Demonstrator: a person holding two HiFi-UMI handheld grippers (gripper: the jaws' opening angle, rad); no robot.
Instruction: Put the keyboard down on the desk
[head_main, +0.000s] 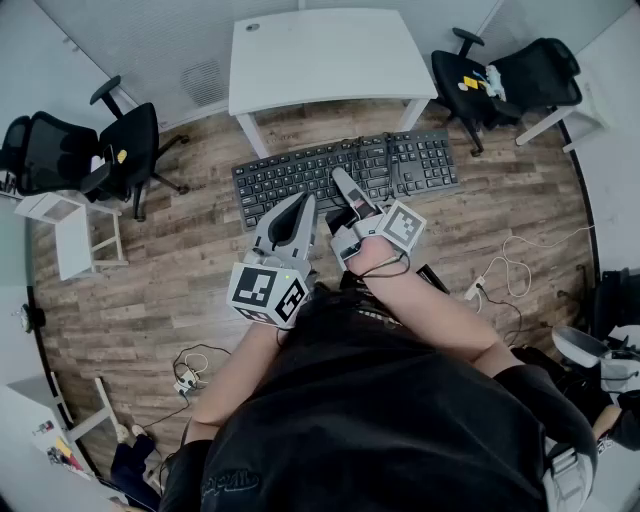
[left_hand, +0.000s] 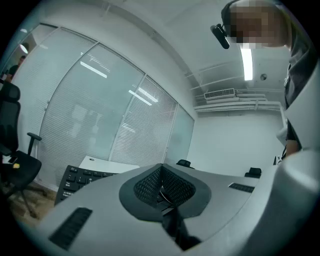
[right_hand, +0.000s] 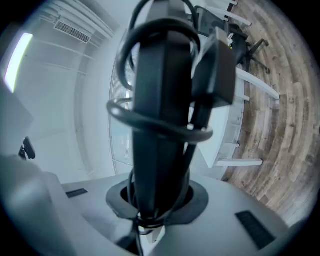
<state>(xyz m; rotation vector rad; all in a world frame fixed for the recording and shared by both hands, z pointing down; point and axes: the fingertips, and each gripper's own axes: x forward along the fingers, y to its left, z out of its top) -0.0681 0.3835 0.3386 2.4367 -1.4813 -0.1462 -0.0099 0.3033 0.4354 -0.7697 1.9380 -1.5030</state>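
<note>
A black keyboard (head_main: 345, 170) hangs in the air over the wooden floor, just in front of the white desk (head_main: 320, 55). My right gripper (head_main: 341, 182) is shut on its near edge; in the right gripper view the keyboard (right_hand: 160, 100) stands edge-on between the jaws of the right gripper (right_hand: 155, 200), with its cable (right_hand: 150, 122) looped around it. My left gripper (head_main: 303, 202) points at the keyboard's near edge, its jaws together. In the left gripper view the left gripper (left_hand: 161, 170) has its pads meeting with nothing between them, and the keyboard (left_hand: 75, 179) lies off to the left.
Black office chairs stand left (head_main: 120, 150) and right (head_main: 500, 75) of the desk. A small white stand (head_main: 75, 235) is at the left. Cables and a power strip (head_main: 190, 372) lie on the floor near me, more cable (head_main: 510, 270) at the right.
</note>
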